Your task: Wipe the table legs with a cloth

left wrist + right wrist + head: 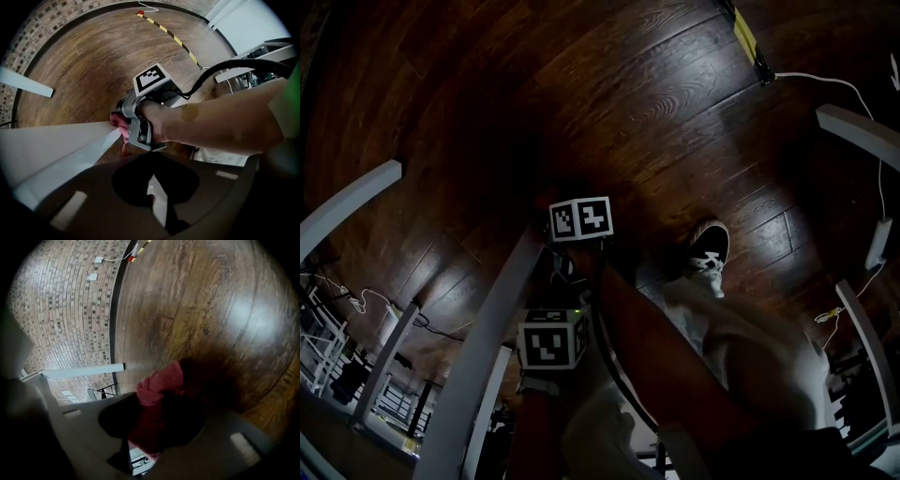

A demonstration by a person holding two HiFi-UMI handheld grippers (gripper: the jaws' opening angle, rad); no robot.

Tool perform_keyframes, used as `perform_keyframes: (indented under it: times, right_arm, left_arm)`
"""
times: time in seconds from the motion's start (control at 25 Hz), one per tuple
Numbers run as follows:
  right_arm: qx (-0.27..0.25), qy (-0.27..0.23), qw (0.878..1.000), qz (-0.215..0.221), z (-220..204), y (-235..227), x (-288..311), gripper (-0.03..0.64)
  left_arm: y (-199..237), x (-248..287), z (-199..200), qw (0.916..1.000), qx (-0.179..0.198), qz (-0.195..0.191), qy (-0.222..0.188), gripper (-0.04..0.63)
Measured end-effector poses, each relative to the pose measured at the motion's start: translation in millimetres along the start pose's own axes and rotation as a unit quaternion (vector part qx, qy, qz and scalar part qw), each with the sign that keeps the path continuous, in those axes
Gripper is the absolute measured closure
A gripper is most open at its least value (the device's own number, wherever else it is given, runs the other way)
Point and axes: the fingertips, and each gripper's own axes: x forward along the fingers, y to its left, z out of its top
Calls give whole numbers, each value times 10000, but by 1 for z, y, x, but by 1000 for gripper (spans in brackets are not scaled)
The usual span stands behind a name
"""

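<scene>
Head view: left gripper (551, 345) sits nearer the camera, marker cube up, just beside the white table leg (483, 361) that slants across the dark wood floor (581, 94). Right gripper (574, 225) is past it, further along the same leg, w/ a forearm coming in from its right. Too dark here to make out the cloth or either set of jaws. A shoe (709, 247) stands on the floor, well off to the right of both grippers.

Left gripper view: left gripper (154, 185) has its jaws closed together, nothing btwn them. Straight ahead of it is the right gripper (123, 130), held in a hand (157, 119). It has the red cloth (117, 123) at its tips, and the cloth lies against the table leg (56, 145), which runs off to the left gripper's left. Beyond, on the floor (93, 70), lies a yellow-black striped strip (174, 38).

Right gripper view: right gripper (157, 427) has its jaws wide apart but clamped on a bunched wad of the cloth (160, 383). The cloth fills the gap and sticks out fwd past the tips. Floor (211, 310) is ahead and to the right. A brick wall (70, 310) is to the left, w/ a white bar (84, 371) lying level in front of it. Can't tell in this view whether the cloth touches the leg.
</scene>
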Motion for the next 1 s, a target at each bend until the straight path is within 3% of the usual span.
perform_keyframes:
  times: [0.24, 0.48, 0.8, 1.0]
  right_arm:
    - [-60, -118, 9997, -182, 0, -2, 12, 492]
    - [-793, 561, 9937, -563, -8, 1, 33, 493]
    - [-1064, 858, 9903, -255, -16, 28, 21, 494]
    - [-1381, 1033, 9844, 360, -31, 83, -7, 495]
  left_arm:
    - [2, 0, 4, 9997, -100, -218, 40, 594]
    - [5, -6, 23, 9993, -37, -254, -277, 594]
    - [5, -13, 3, 9998, -91, -100, -175, 594]
    - [-7, -39, -31, 9994, -122, 211, -259, 594]
